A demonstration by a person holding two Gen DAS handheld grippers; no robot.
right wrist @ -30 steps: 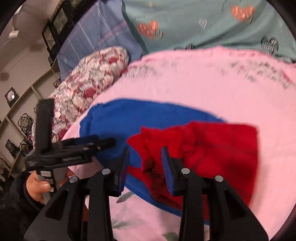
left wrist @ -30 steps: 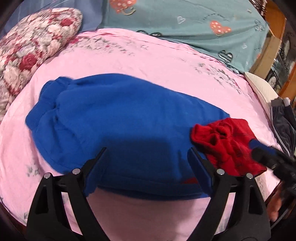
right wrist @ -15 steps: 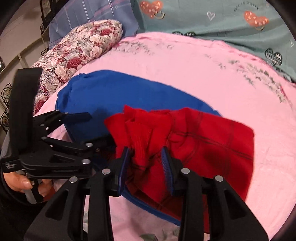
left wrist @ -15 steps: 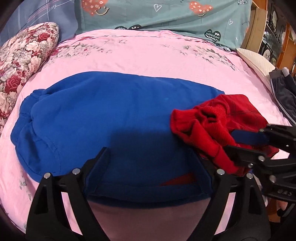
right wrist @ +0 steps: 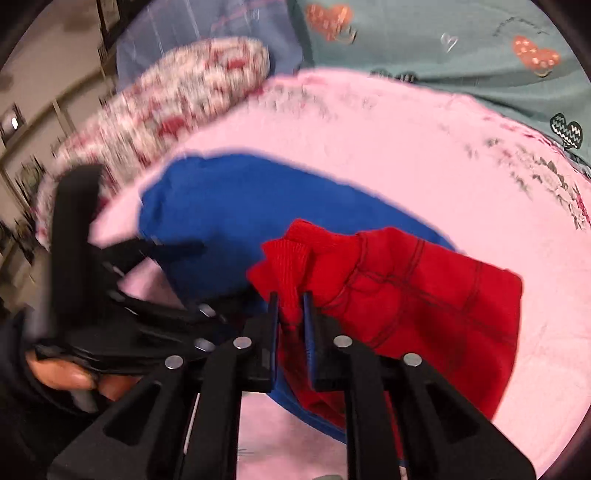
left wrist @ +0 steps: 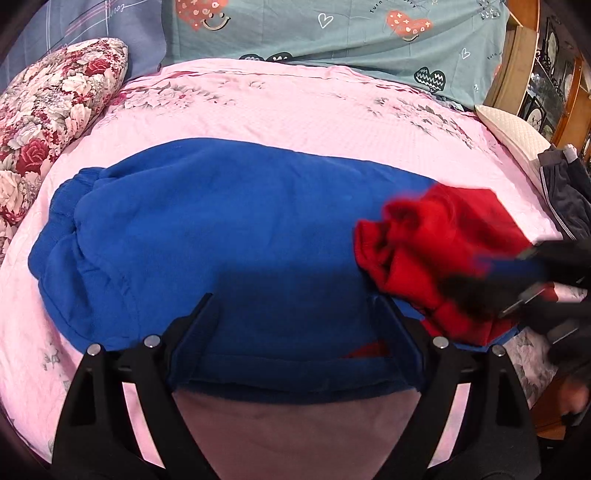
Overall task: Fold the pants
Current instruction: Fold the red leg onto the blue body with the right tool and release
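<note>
Blue pants [left wrist: 221, 236] lie flat across the pink bedsheet [left wrist: 295, 107], with a bunched red part [left wrist: 436, 236] at their right end. My left gripper [left wrist: 291, 299] hangs open and wide over the pants' near hem, with nothing pinched. It also shows at the left of the right wrist view as the left gripper [right wrist: 173, 247]. My right gripper [right wrist: 290, 299] has a ridge of the red fabric [right wrist: 406, 280] squeezed between its narrow jaws, which are opening slightly. In the left wrist view the right gripper [left wrist: 491, 280] is a dark blur on the red bunch.
A floral pillow [left wrist: 48, 122] lies at the far left. A teal heart-print cover [left wrist: 332, 33] runs along the back. At the right edge sit a white pillow [left wrist: 509, 129] and a dark garment [left wrist: 565, 195], with wooden furniture [left wrist: 517, 66] behind.
The right gripper's jaws have narrowed onto a ridge of the red fabric, and it has moved in lower over the bunch. The left gripper has stayed open over the blue hem.
</note>
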